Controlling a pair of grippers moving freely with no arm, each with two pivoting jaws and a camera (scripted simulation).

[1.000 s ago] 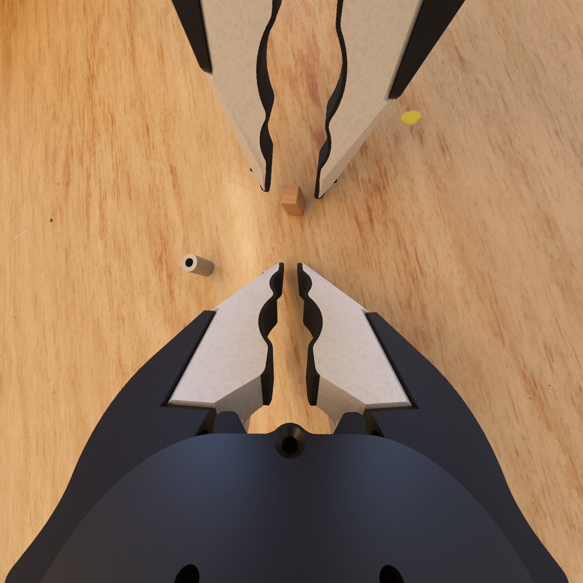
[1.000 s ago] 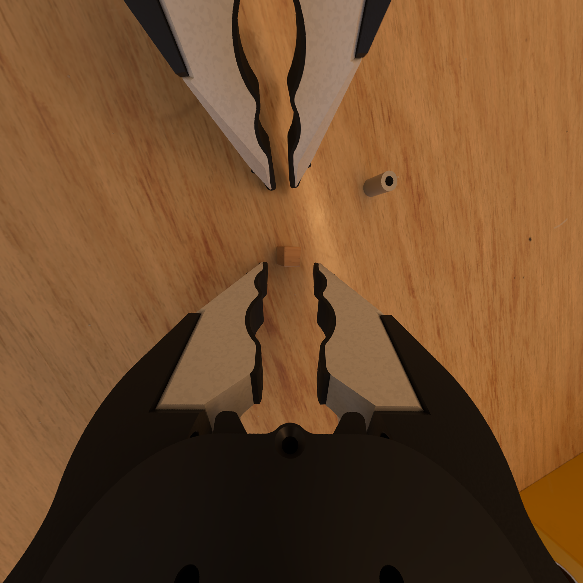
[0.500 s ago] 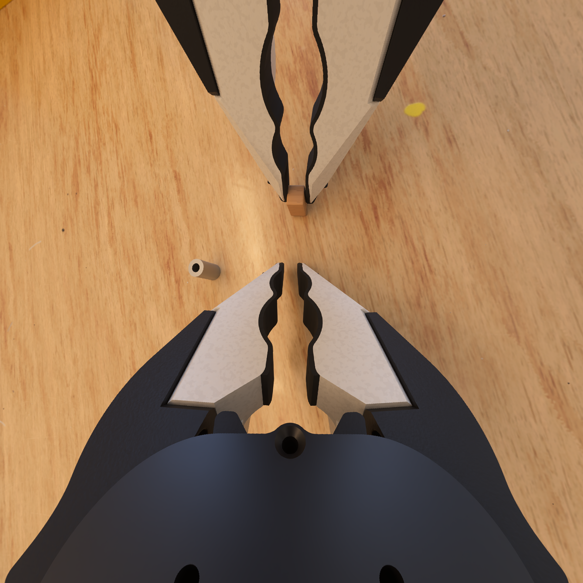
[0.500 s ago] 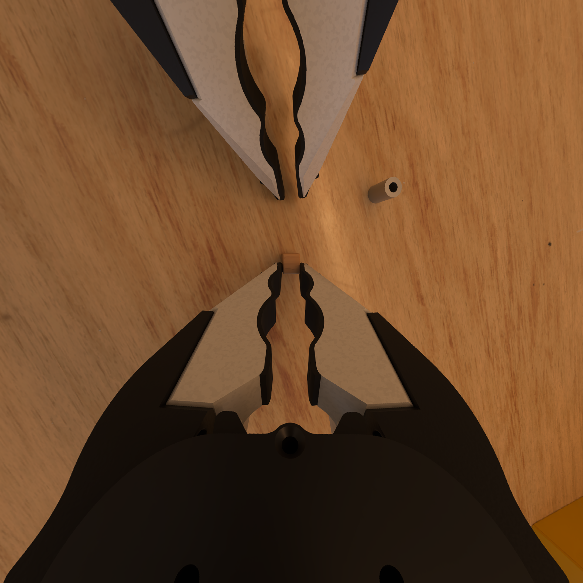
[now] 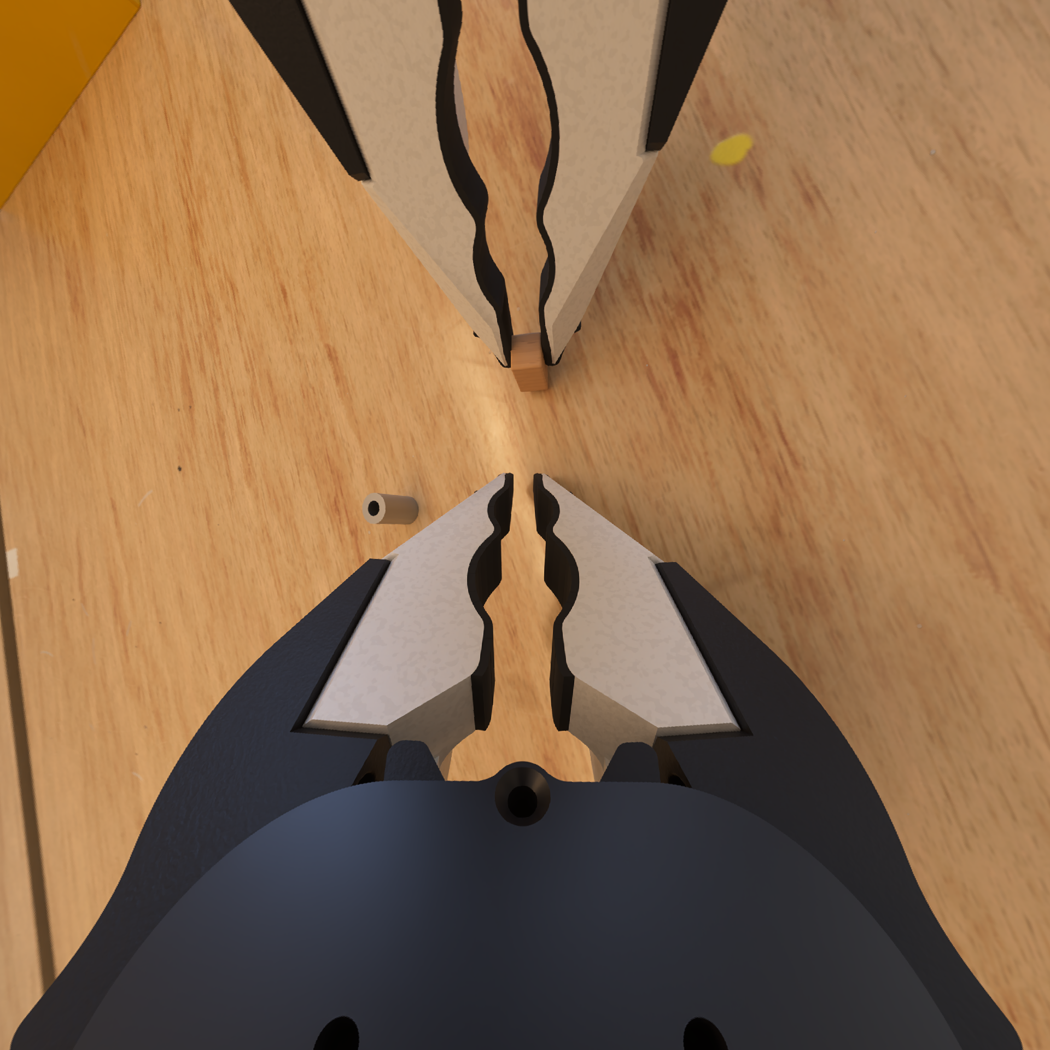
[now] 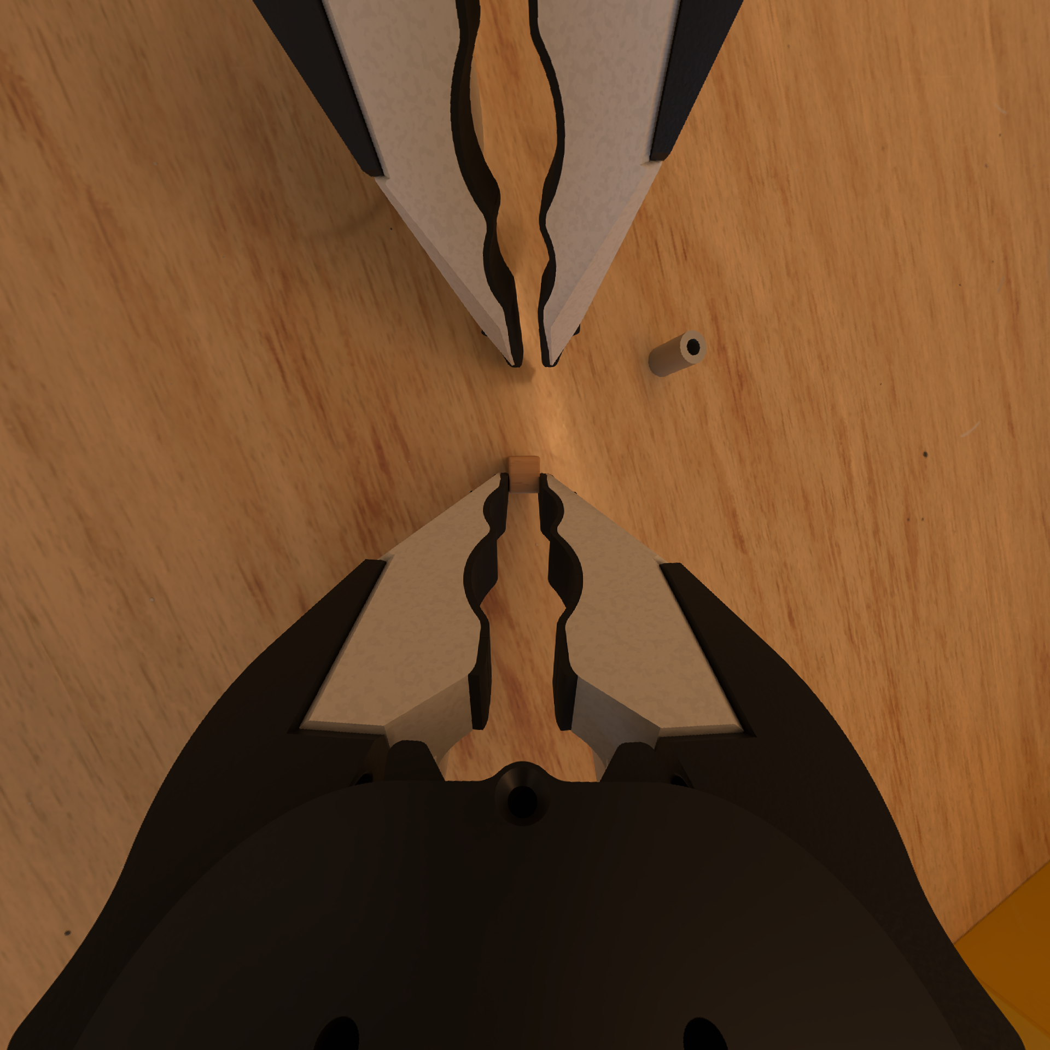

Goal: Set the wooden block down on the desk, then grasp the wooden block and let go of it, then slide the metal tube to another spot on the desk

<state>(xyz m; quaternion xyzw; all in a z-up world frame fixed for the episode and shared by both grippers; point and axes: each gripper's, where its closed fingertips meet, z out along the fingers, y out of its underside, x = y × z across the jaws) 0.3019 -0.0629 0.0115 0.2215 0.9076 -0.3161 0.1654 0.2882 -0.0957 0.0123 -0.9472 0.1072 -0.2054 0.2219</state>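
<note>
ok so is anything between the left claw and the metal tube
Nothing visible. The metal tube lies on bare desk just left of the left claw. The wooden block sits ahead, pinched in the right claw.

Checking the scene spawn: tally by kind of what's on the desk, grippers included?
Wooden block: 1
Metal tube: 1
Yellow blob: 1
Grippers: 2, left gripper, right gripper
Total: 5, all over the desk. An orange surface also shows at a corner, not counted.
</note>
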